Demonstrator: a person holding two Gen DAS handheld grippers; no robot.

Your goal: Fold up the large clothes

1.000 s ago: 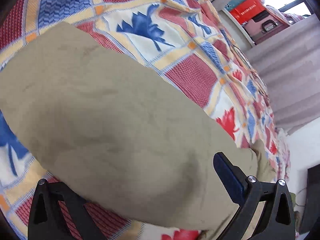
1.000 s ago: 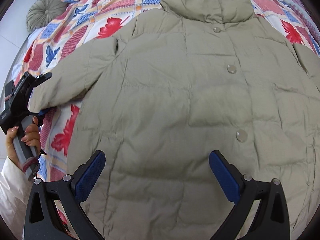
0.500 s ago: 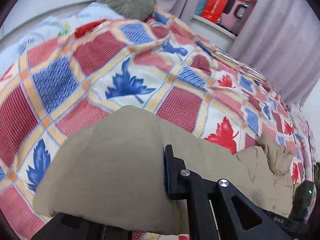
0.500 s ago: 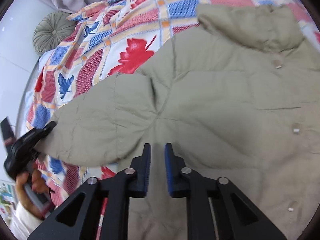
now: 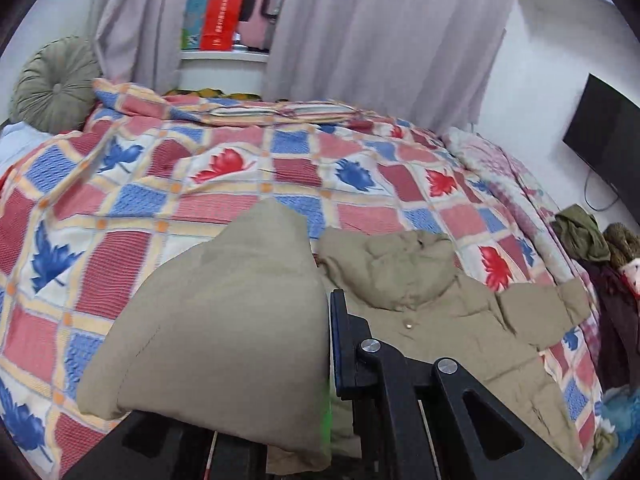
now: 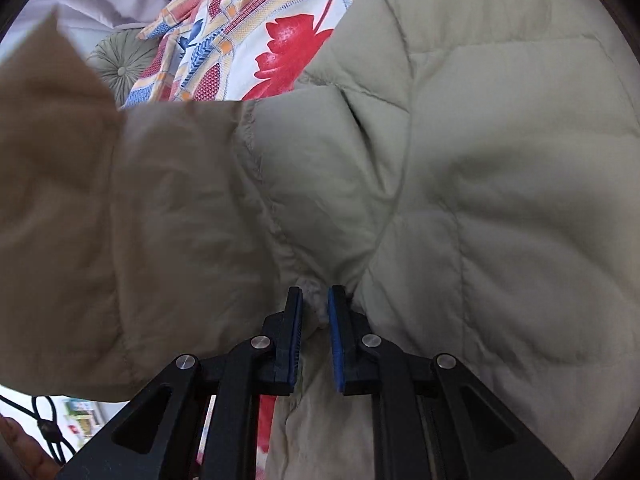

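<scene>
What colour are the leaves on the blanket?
Red and blue leaves on the blanket, amid red, blue and white checks. The left wrist view shows it best.

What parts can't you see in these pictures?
- Left wrist view: the left claw's other finger, hidden behind the raised sleeve.
- Right wrist view: the jacket's collar and buttons, cut off by the edge.
- Right wrist view: the left claw itself, behind the blurred sleeve.

I'm in a home bedroom: a bed (image 5: 520, 200) under a leaf-patterned quilt (image 5: 224, 200), a round cushion (image 5: 56, 84), grey curtains (image 5: 380, 40), a wall-mounted screen (image 5: 604, 132).
</scene>
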